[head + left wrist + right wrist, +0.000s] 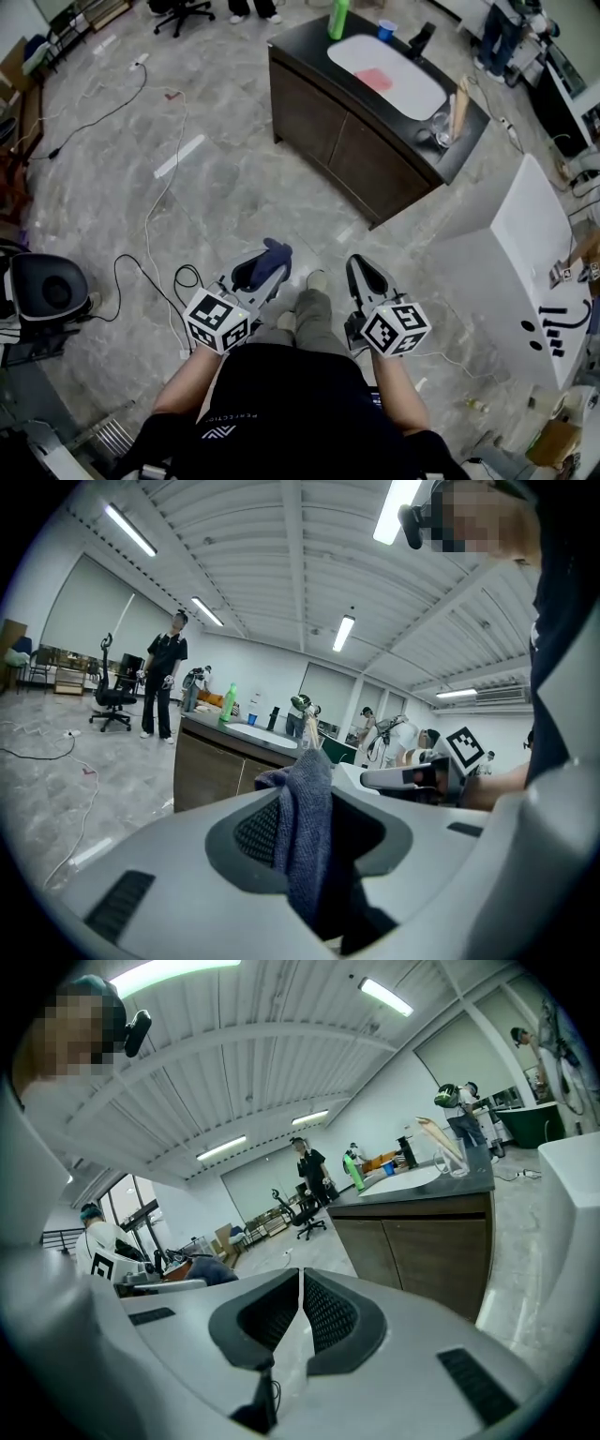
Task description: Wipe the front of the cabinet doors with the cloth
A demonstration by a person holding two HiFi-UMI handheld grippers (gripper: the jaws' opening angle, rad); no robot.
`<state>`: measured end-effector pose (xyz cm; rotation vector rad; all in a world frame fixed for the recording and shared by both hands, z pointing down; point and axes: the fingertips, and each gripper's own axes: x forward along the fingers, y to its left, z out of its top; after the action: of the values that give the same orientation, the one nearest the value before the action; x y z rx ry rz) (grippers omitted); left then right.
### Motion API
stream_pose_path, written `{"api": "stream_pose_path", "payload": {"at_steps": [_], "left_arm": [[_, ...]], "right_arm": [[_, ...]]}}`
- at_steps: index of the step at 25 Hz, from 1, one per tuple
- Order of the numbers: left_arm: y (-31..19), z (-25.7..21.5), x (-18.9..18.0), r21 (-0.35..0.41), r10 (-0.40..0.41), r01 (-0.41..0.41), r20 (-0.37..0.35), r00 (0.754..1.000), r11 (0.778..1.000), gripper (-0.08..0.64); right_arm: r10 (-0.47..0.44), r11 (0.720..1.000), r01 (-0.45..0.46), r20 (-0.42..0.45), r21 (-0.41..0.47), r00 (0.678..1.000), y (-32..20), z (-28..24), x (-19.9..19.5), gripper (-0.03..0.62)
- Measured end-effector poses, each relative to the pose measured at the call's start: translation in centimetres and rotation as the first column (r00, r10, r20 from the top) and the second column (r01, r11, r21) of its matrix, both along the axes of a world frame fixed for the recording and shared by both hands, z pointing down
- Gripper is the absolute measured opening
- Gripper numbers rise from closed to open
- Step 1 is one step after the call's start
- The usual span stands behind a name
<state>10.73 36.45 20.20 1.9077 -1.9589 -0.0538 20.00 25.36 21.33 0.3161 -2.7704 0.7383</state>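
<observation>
The right gripper point(300, 1283) is seen with its jaws brought together, nothing held between them. Beyond them a dark cabinet point(427, 1246) is shown, its two doors point(441, 1260) shut, with a white sink point(405, 1180) set into its top. A green bottle point(354, 1170) and a glass point(452, 1162) of sticks are stood on that top. A cloth point(208, 1270) is glimpsed at the left. A person point(310, 1172) is seen standing beside an office chair point(298, 1211).

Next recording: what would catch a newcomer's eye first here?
A dark cabinet with a white sink stands ahead across the marble floor. In the foreground, the left gripper is shut on a blue-grey cloth; the right gripper is shut with nothing in it.
</observation>
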Motion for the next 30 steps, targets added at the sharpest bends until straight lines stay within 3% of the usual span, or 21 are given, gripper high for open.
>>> {"api": "stream_pose_path", "payload": {"at_steps": [12,17,22,30], "left_arm": [[-12.6,-1.8,-6.6,0.02,-0.048,0.048,0.026,0.998,0.999,0.131],[-16.9,-1.9,-7.7,0.007,-0.069,0.069,0.026,0.997,0.998,0.131],[-19.1,-2.8,-10.0,0.027,-0.14,0.139,0.036,0.99,0.99,0.131],[-20.5,-2.8,-12.4,-0.008,-0.196,0.197,0.053,0.979,0.98,0.13]], "right_arm": [[-0.087,0.996,0.087,-0.019,-0.003,0.996,-11.6,-0.3,-7.3,0.038],[-0.1,0.995,0.099,-0.019,-0.023,0.995,-15.8,-0.2,-8.5,0.038],[-0.102,0.994,0.101,-0.01,-0.049,0.995,-18.8,0.1,-9.6,0.038],[-0.122,0.988,0.12,-0.019,-0.102,0.992,-20.5,1.6,-11.5,0.038]]}}
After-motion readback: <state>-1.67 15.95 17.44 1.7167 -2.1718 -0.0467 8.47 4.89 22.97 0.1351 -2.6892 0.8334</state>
